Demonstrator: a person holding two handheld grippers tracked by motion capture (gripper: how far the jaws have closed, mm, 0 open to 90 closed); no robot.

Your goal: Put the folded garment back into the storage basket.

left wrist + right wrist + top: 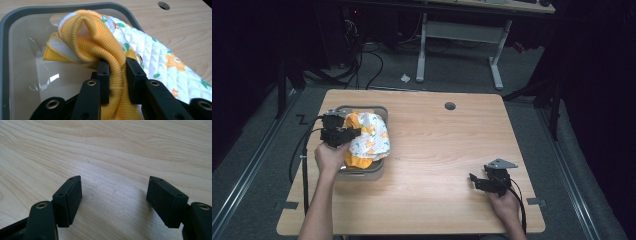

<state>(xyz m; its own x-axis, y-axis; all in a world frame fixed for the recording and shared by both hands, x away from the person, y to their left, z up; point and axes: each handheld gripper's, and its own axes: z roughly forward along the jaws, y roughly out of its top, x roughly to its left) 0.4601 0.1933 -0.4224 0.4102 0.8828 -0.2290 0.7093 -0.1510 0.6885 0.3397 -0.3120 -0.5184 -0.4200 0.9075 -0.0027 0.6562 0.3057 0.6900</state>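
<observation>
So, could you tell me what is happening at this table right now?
A person is working with a handheld gripper in each hand. The left gripper is clamped on the yellow ribbed edge of a quilted garment with an orange flower print, which lies bunched in a grey bin at the table's left side and partly drapes over its rim. The right gripper is open, close over bare wooden table near the front right, holding nothing.

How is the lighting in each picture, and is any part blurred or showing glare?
High view: the table is evenly lit, the room around it very dark, and details are soft. Left gripper view: sharp on the yellow ribbed cloth; bright glare patches on the grey tub's inner wall. Right gripper view: the wood grain is clear and the right gripper casts soft shadows.
</observation>
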